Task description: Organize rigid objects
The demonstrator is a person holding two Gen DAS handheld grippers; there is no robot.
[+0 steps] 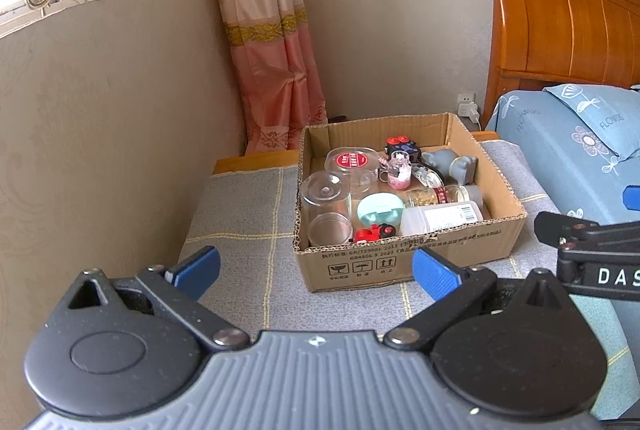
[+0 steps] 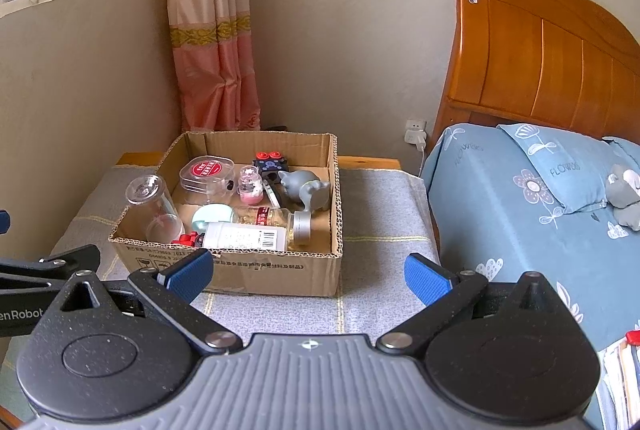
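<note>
An open cardboard box [image 1: 404, 262] [image 2: 276, 270] stands on a grey checked cloth over a low table. It holds several rigid items: a clear glass [image 1: 326, 205] [image 2: 154, 205], a round clear case with a red label [image 1: 352, 161] [image 2: 206, 171], a small pink bottle [image 1: 400, 169] [image 2: 251, 185], a grey elephant figure [image 1: 452, 165] [image 2: 308, 189], a white labelled bottle [image 1: 440, 218] [image 2: 244, 236] and a mint case [image 1: 380, 211] [image 2: 212, 216]. My left gripper [image 1: 316, 270] is open and empty, short of the box's front. My right gripper [image 2: 308, 276] is open and empty, also short of it.
The grey cloth [image 1: 240, 213] [image 2: 380, 222] covers the table on both sides of the box. A bed with blue floral bedding [image 1: 568, 149] [image 2: 520, 197] and a wooden headboard [image 2: 540, 61] is at the right. A wall and pink curtain [image 1: 272, 69] stand behind.
</note>
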